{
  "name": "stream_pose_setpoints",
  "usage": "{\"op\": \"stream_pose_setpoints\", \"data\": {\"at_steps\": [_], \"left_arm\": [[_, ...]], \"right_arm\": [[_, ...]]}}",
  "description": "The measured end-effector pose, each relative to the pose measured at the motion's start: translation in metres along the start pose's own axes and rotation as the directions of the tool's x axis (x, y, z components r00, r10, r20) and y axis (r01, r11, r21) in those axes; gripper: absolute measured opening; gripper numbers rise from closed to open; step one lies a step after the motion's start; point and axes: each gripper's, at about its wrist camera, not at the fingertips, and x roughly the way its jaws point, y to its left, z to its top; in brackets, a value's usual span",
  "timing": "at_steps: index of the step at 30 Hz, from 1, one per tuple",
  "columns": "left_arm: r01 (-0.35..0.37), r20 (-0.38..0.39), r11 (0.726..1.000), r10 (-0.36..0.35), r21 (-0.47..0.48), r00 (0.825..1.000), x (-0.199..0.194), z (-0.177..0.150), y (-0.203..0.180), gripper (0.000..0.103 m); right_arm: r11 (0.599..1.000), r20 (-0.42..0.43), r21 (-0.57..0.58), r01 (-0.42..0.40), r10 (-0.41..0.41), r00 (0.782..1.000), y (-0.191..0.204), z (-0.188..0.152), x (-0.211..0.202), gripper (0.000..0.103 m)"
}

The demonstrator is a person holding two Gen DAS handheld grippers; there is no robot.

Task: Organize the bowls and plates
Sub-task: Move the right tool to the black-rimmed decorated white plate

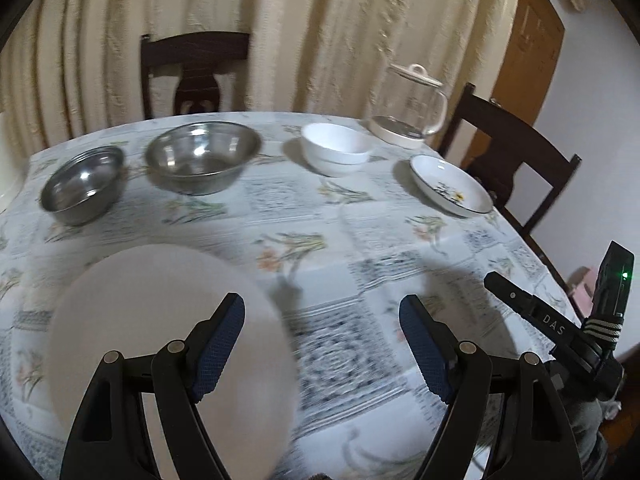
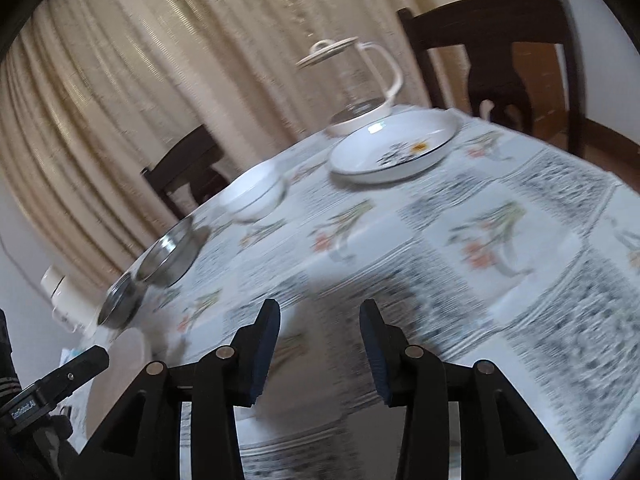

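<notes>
Both tongs hover tilted down over the surface (image 1: 360, 240), left tongs (image 1: 322, 344) wide apart, right tongs (image 2: 320, 344) narrower, neither gripping anything. "DAS" marks the right tongs' arm.

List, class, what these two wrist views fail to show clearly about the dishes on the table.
- Pale plate, left wrist view: blurred, near edge hidden behind the left gripper fingers.
- Small steel bowl, right wrist view: motion-blurred, inside unreadable.
- White bowl, right wrist view: smeared; whether it is one bowl or a stack is unclear.
</notes>
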Motion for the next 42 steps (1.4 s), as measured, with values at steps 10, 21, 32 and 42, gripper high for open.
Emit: {"op": "stream_pose_setpoints", "data": {"at_steps": [10, 21, 32, 42], "left_arm": [[0.076, -0.086, 0.997, -0.078, -0.022, 0.993, 0.051, 0.018, -0.036, 0.08], [0.191, -0.19, 0.977, -0.205, -0.093, 0.96, 0.101, 0.048, -0.07, 0.08], [0.217, -0.232, 0.944, -0.275, -0.249, 0.933, 0.148, 0.074, -0.074, 0.08], [0.156, -0.282, 0.945, -0.239, -0.288, 0.929, 0.188, 0.093, -0.076, 0.08]], "right_arm": [[0.996, 0.043, 0.035, 0.083, -0.084, 0.996, -0.041, 0.025, -0.008, 0.048], [0.991, 0.049, 0.082, 0.11, -0.115, 0.992, -0.077, 0.071, 0.006, 0.048], [0.984, 0.017, 0.139, 0.111, -0.115, 0.993, -0.1, 0.114, 0.047, 0.048], [0.984, -0.001, 0.102, 0.145, -0.146, 0.989, -0.108, 0.137, 0.074, 0.048]]}}
